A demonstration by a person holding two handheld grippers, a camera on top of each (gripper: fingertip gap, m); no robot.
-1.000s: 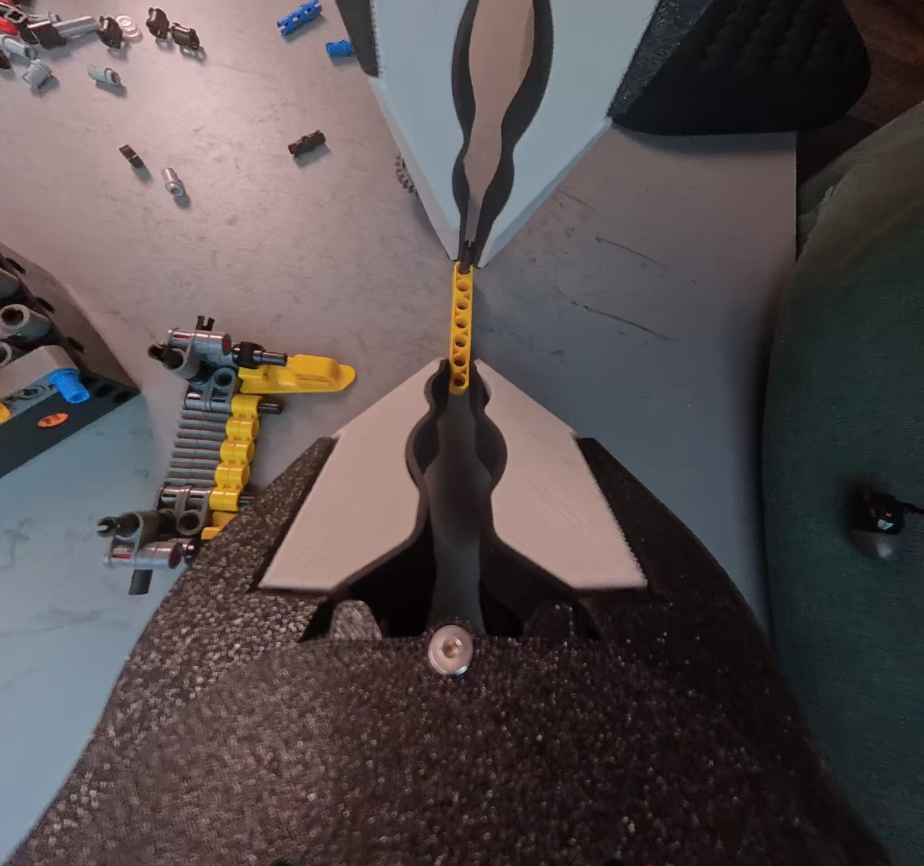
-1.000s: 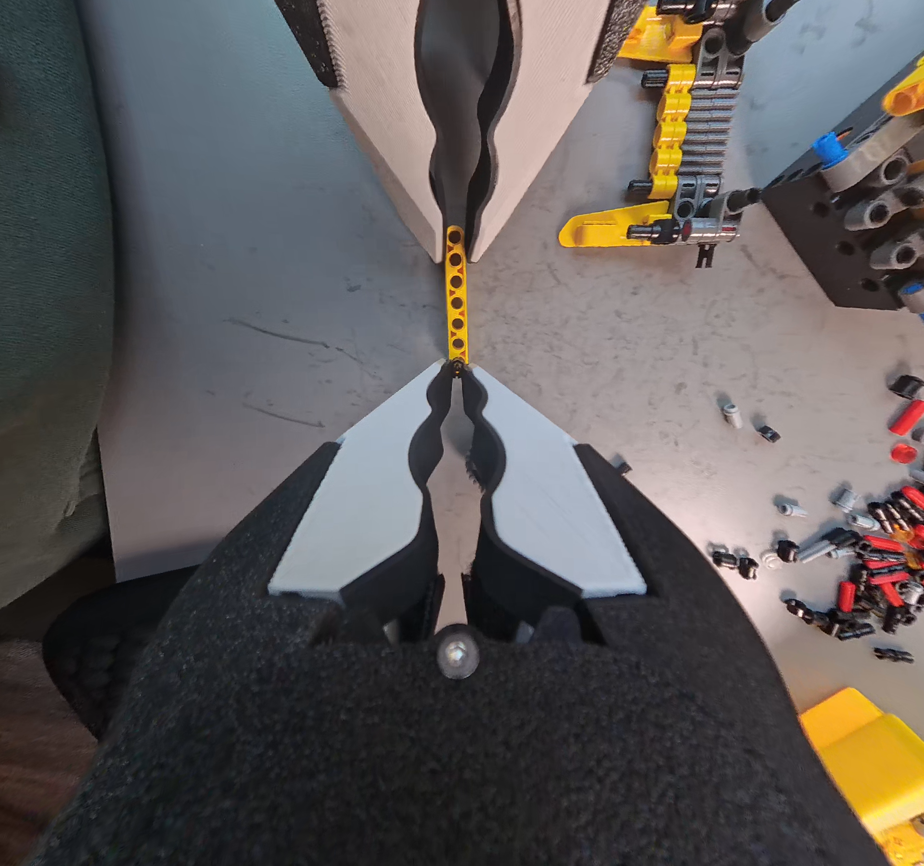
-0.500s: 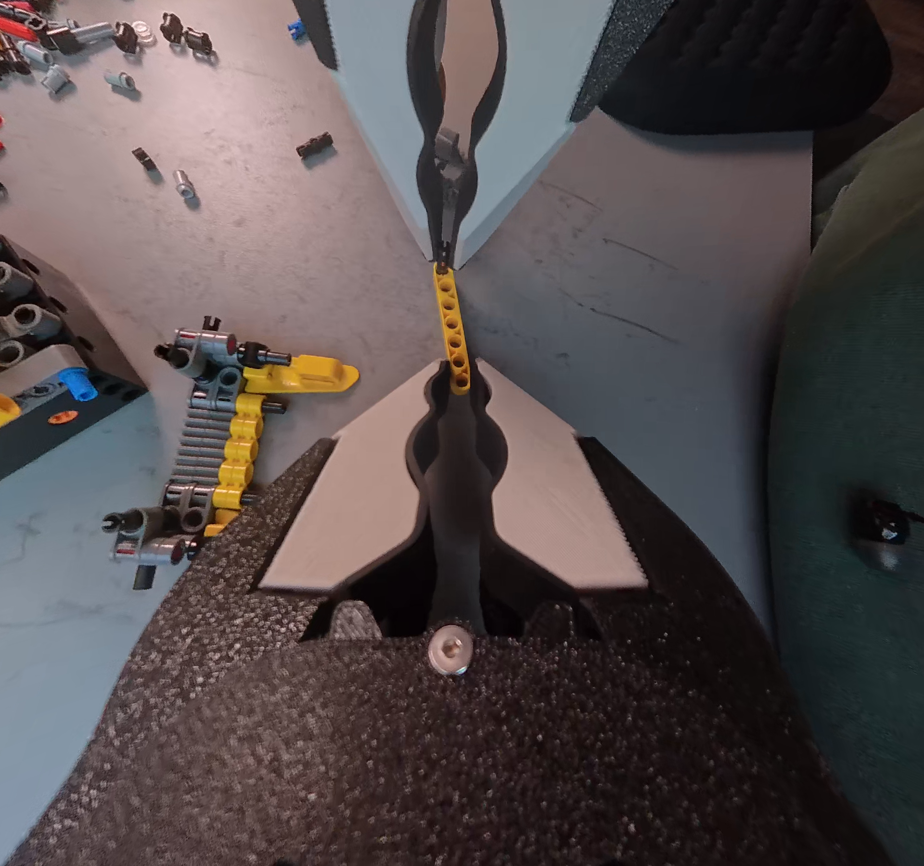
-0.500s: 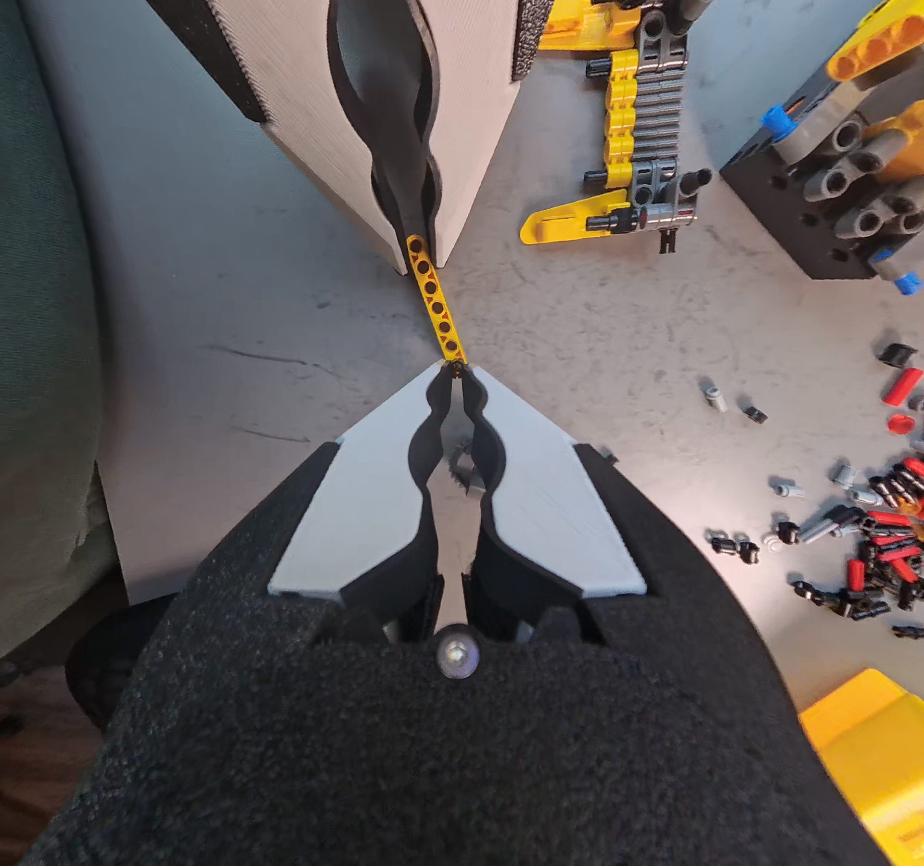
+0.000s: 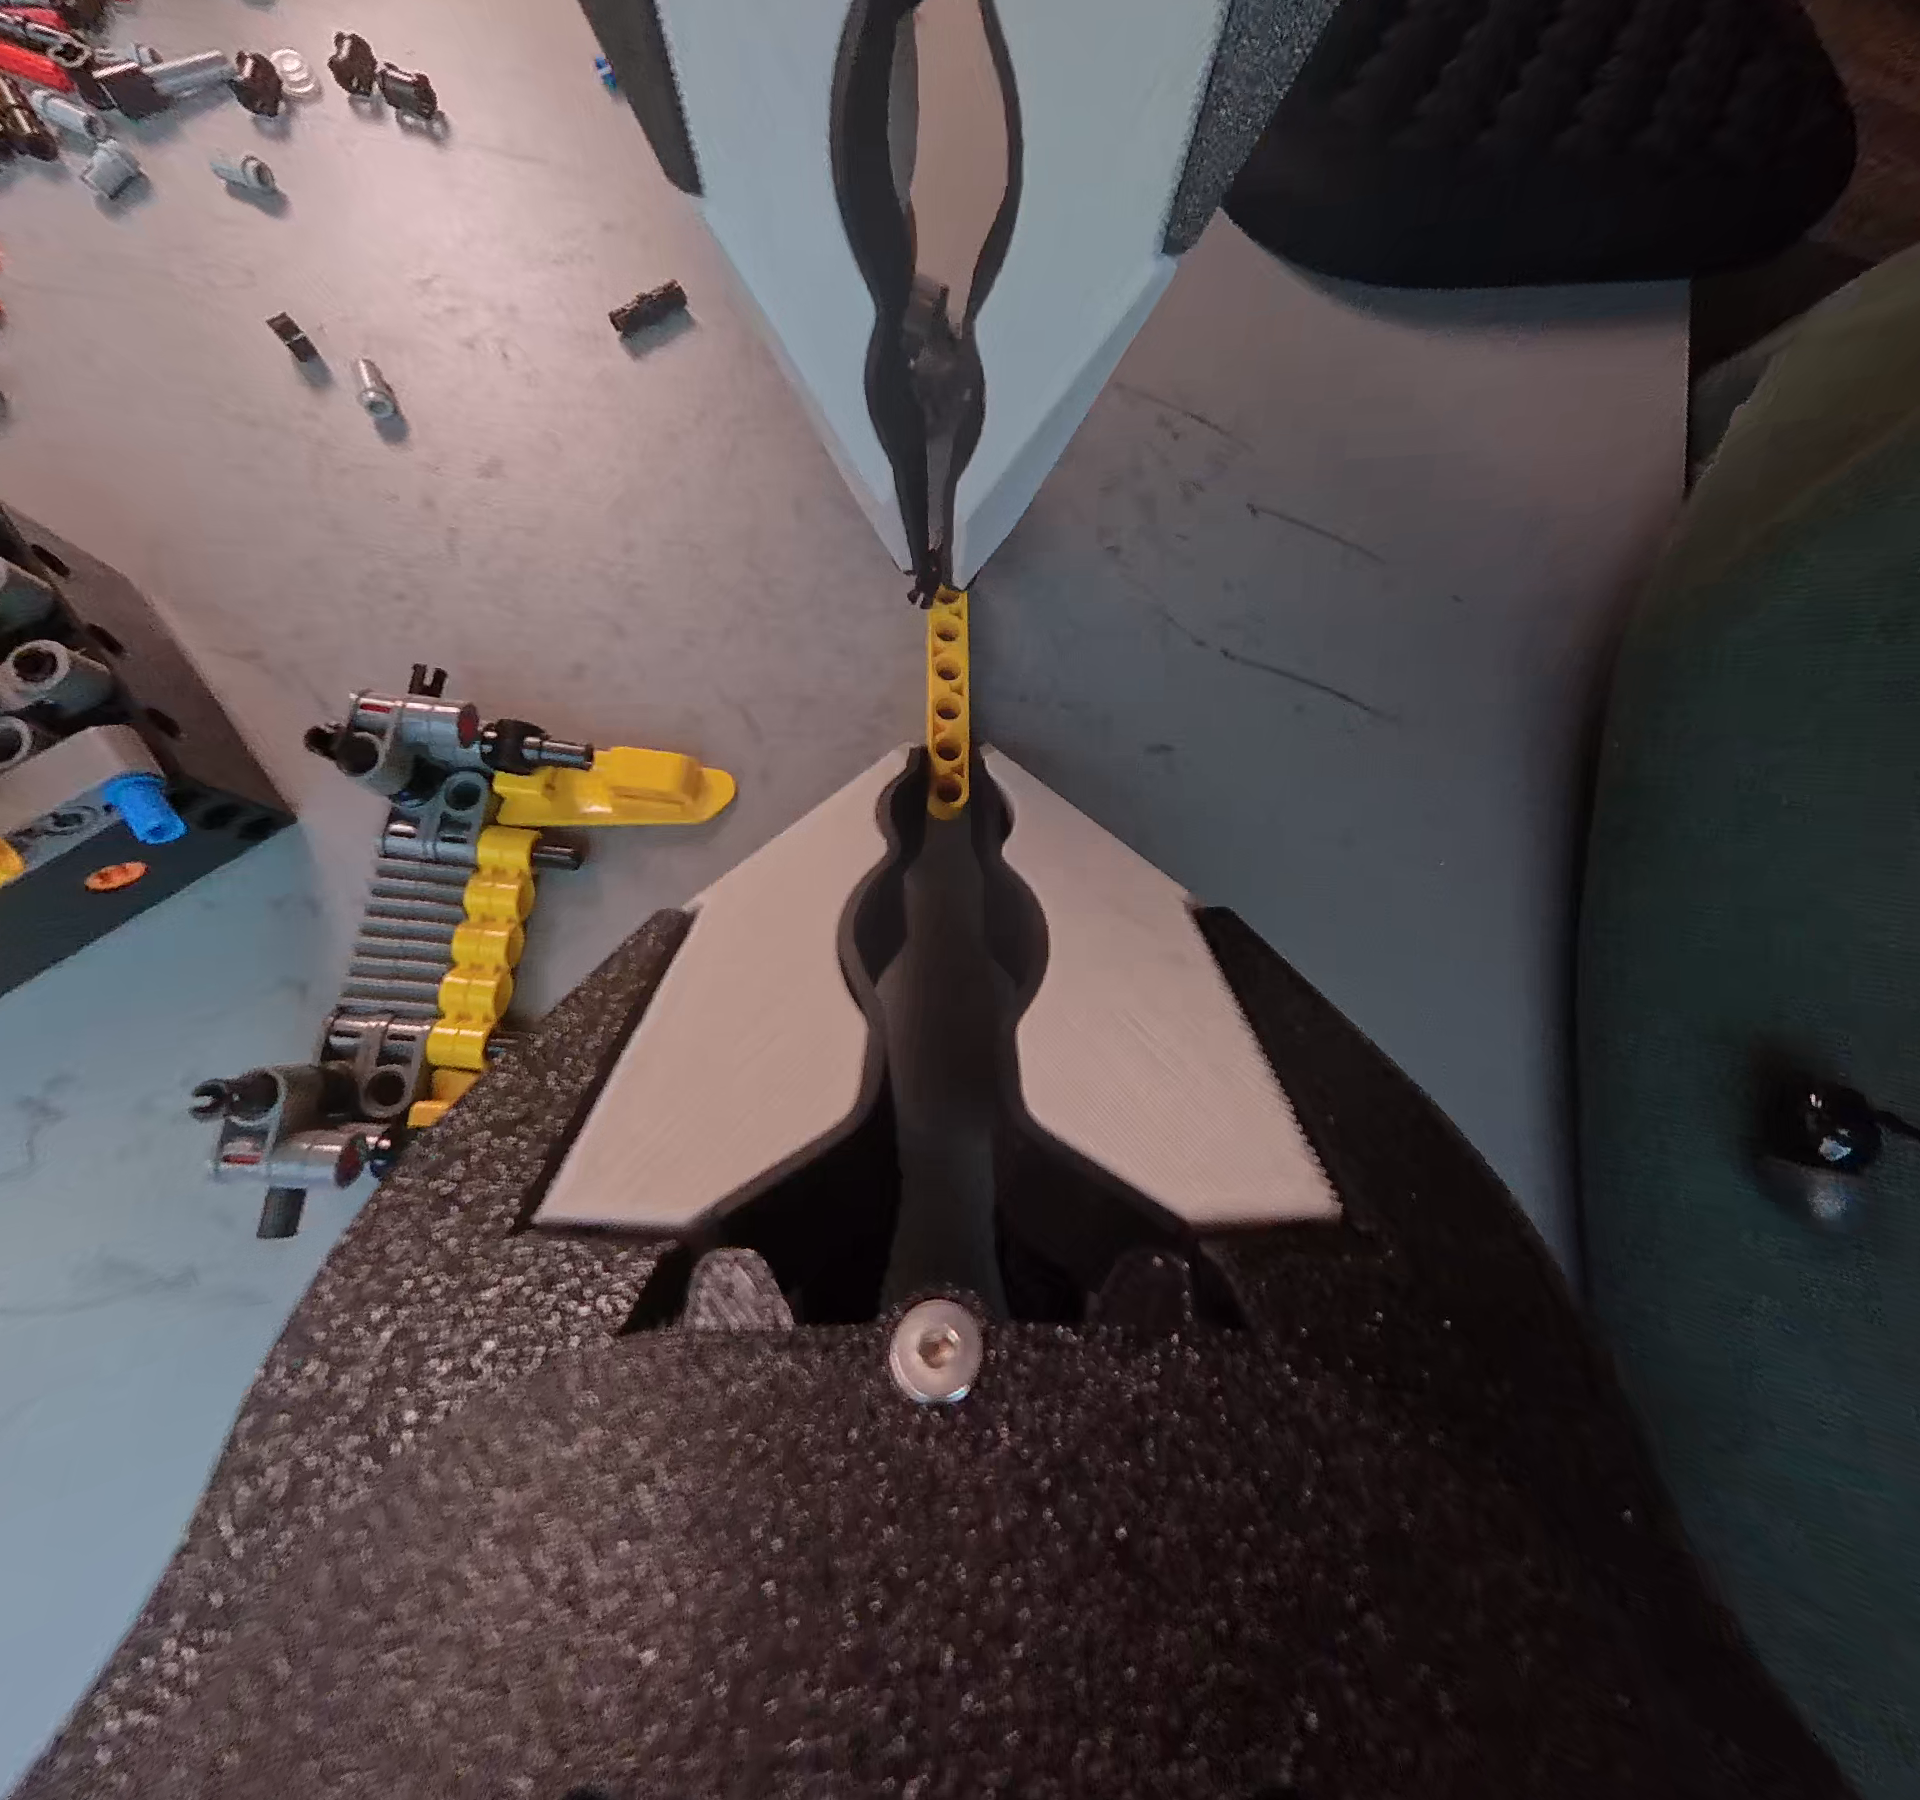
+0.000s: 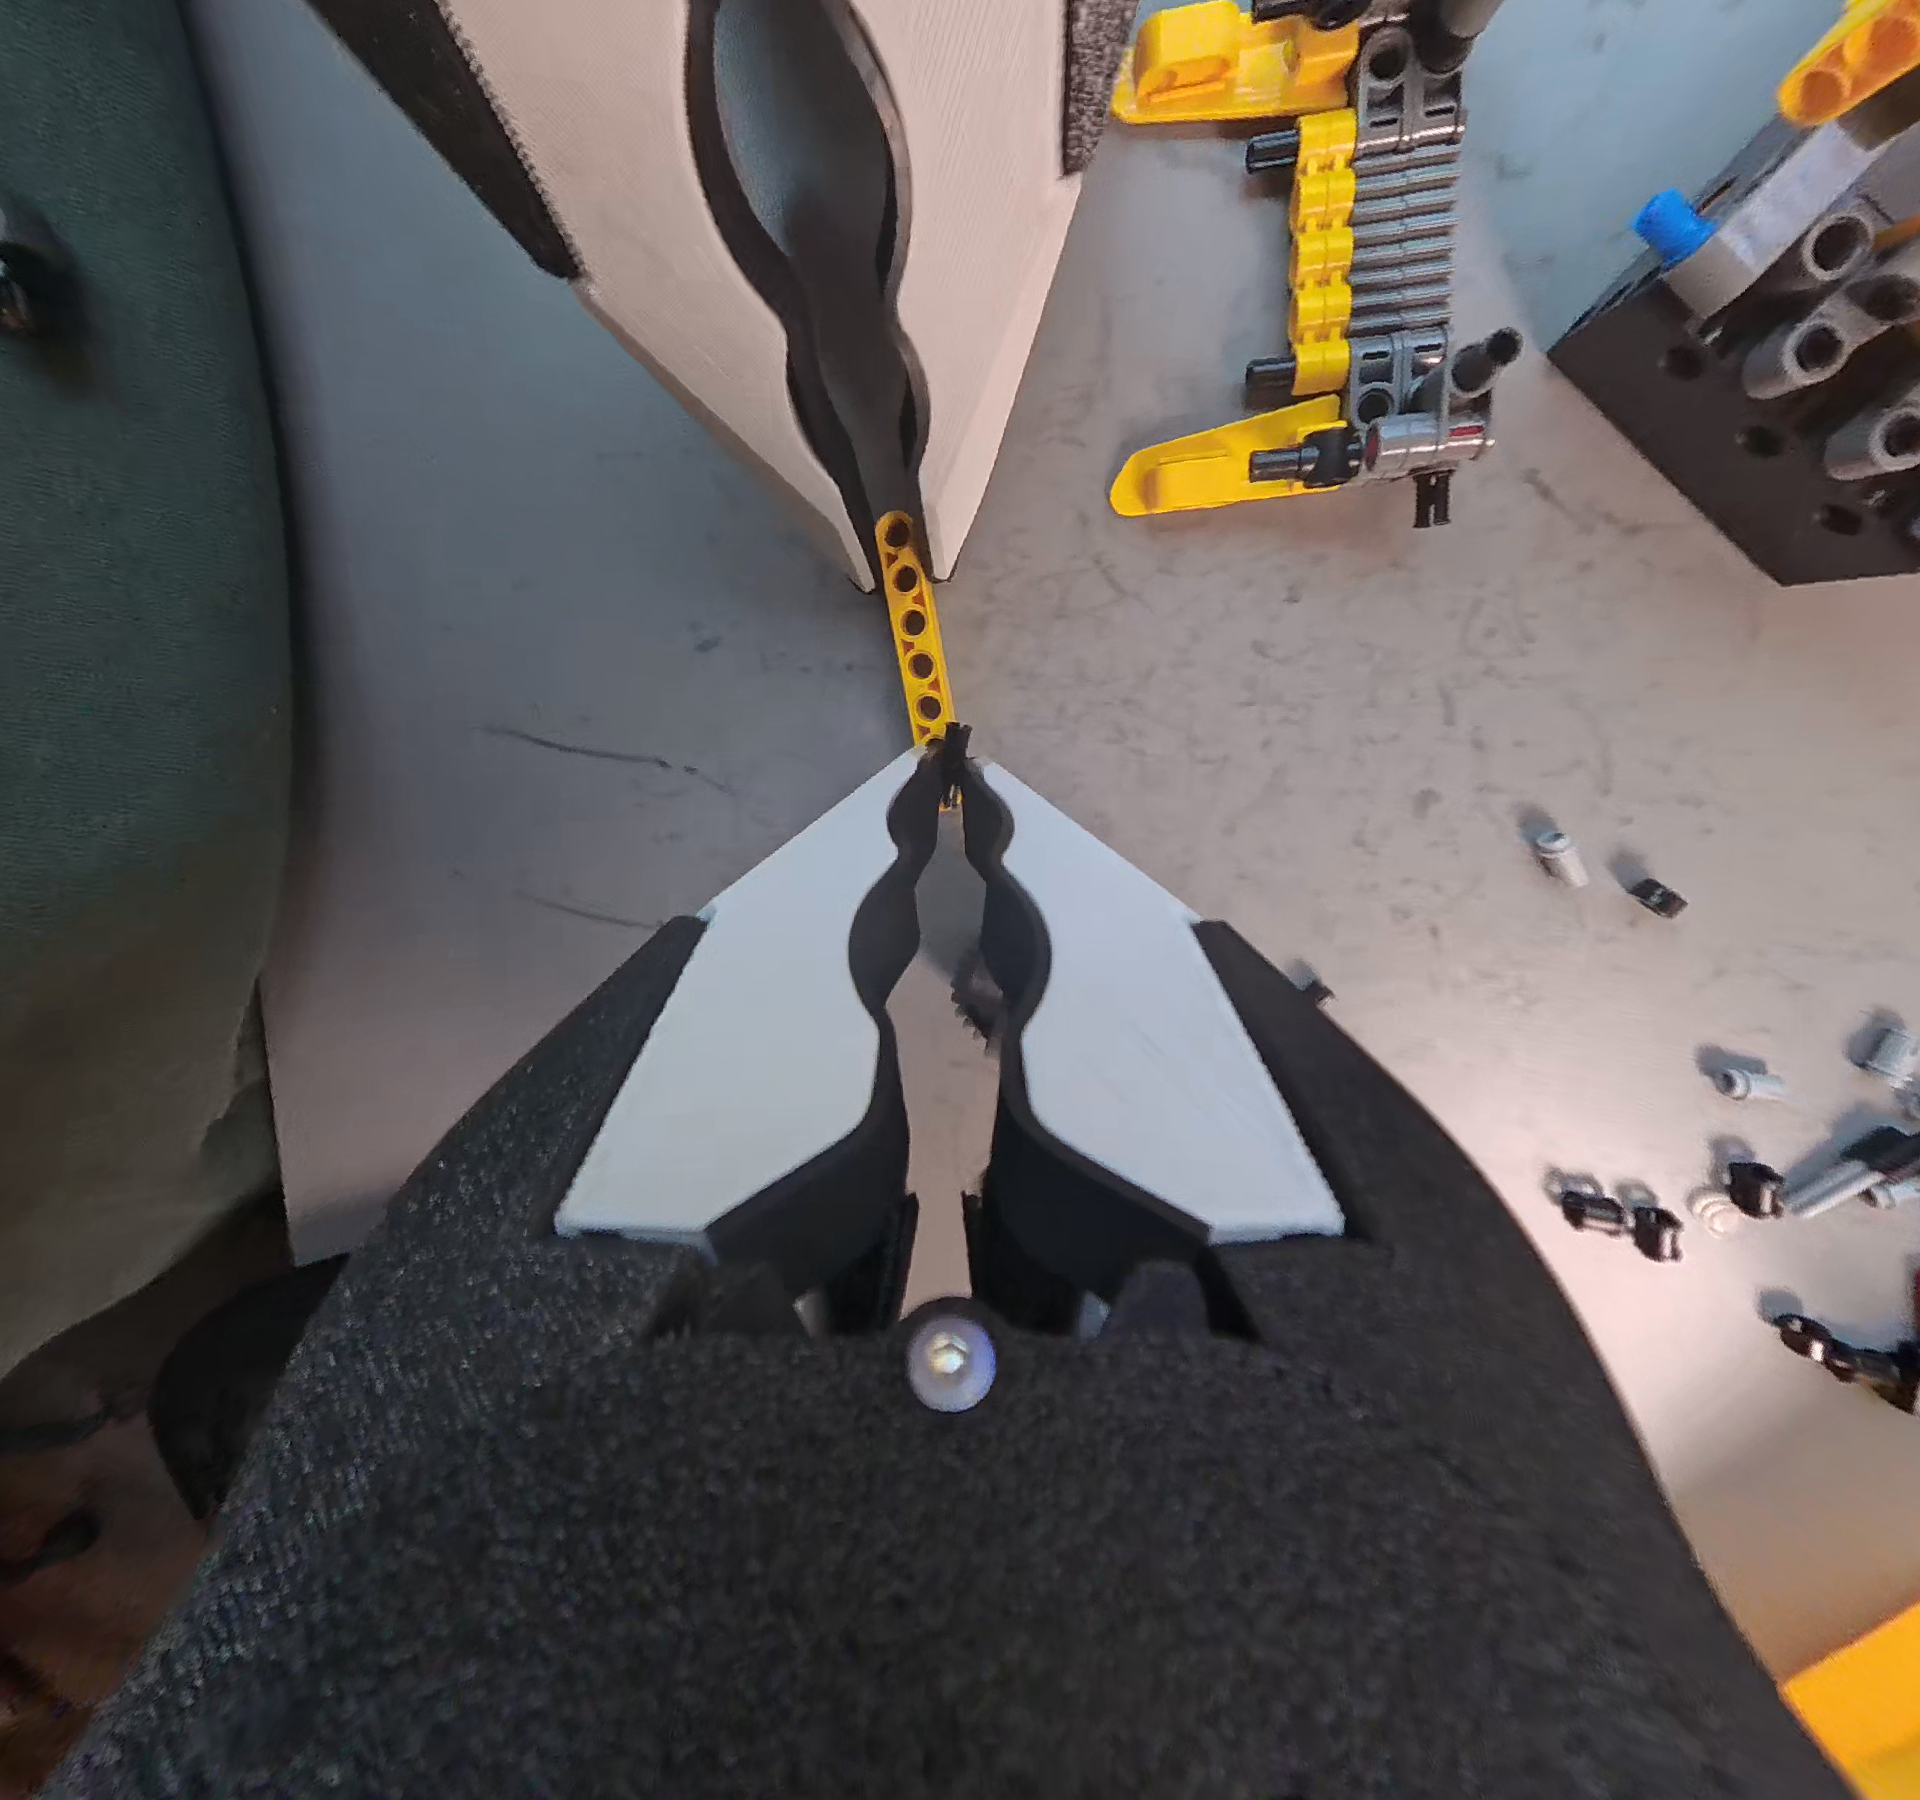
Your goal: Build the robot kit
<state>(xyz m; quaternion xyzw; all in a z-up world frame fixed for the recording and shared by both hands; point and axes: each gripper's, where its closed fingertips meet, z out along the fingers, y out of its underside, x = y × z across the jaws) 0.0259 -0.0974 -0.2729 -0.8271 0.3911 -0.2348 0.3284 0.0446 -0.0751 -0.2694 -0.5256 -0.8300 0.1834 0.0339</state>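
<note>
My left gripper is shut on the near end of a thin yellow beam with a row of holes, held above the grey table. My right gripper faces it and is shut on a small black pin. The pin touches the far end of the yellow beam. In the left wrist view the right gripper comes down from the top with the black pin at its tip. In the right wrist view the left gripper comes from the top.
A yellow and grey toothed assembly lies on the table. A black block with grey pins stands beside it. Several loose small parts are scattered. A green cloth borders the table edge. My left and right fingertips are right by each other.
The beam was tilted sideways half a second ago and is now nearly in line between the two grippers. The black pin now shows at the beam's end hole.
</note>
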